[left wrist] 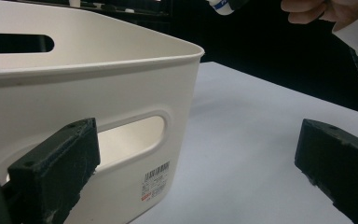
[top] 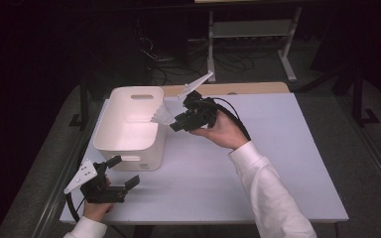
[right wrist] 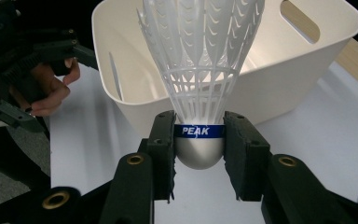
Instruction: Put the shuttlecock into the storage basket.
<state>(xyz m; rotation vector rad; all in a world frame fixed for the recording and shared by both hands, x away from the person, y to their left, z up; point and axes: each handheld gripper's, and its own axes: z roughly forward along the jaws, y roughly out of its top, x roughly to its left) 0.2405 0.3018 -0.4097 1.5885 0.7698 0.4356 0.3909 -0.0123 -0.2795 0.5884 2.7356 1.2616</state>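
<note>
Partly, tongs (right wrist: 199, 140) hide the shuttlecock's (right wrist: 200, 70) cork.

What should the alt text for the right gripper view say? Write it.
The right gripper clamps a white plastic shuttlecock by its rounded base, at a blue band reading PEAK, skirt pointing toward an open white bin on the white table. The left gripper waits beside the bin.

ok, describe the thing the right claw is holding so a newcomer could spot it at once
Start at the white table and find the cream plastic bin on its left half. At the bin's right rim, the right claw grips a shuttlecock by its rounded base. It is the one item with a white lattice skirt and a blue band reading PEAK.
</note>
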